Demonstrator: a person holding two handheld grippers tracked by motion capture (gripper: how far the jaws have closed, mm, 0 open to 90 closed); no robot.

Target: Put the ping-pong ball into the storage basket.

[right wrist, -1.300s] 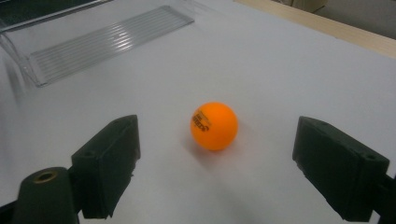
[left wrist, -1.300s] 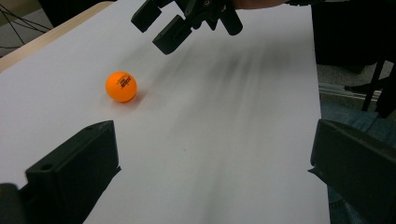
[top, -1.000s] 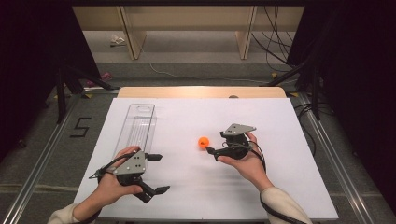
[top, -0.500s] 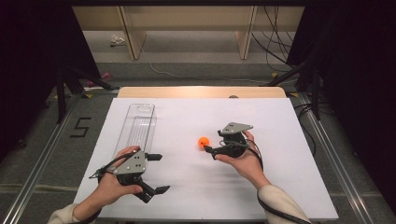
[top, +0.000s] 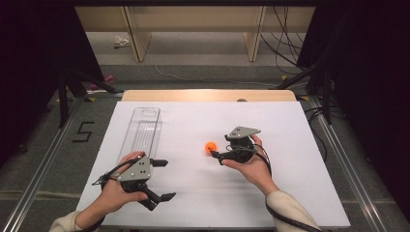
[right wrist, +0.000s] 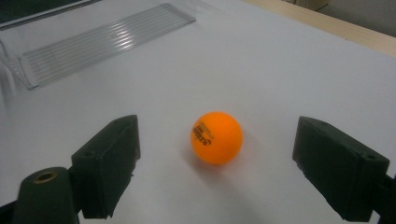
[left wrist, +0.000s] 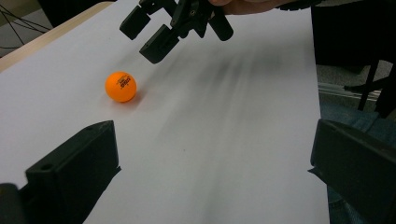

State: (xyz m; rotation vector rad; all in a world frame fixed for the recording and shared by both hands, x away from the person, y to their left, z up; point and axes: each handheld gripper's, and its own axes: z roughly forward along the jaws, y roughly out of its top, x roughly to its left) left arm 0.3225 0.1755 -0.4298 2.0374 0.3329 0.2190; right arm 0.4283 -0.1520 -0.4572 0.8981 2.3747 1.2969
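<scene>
An orange ping-pong ball [top: 210, 147] rests on the white table top [top: 290, 183] near its middle. My right gripper [top: 215, 153] is open and points left at the ball. In the right gripper view the ball [right wrist: 217, 137] sits centred just ahead of the two spread jaws, touching neither. My left gripper [top: 164, 180] is held near the front left of the table, open and with nothing in it. In the left gripper view the ball [left wrist: 121, 86] lies far ahead to the left, and the right gripper [left wrist: 147, 33] hovers just beyond it.
A long clear ribbed plastic tray [top: 142, 130] lies lengthwise on the left part of the table, beyond the left hand; it appears too in the right gripper view [right wrist: 102, 42]. A wooden strip [top: 208, 95] borders the table's far edge.
My right gripper has crept slightly left, closer to the ball. The ball and my left gripper have stayed where they were.
</scene>
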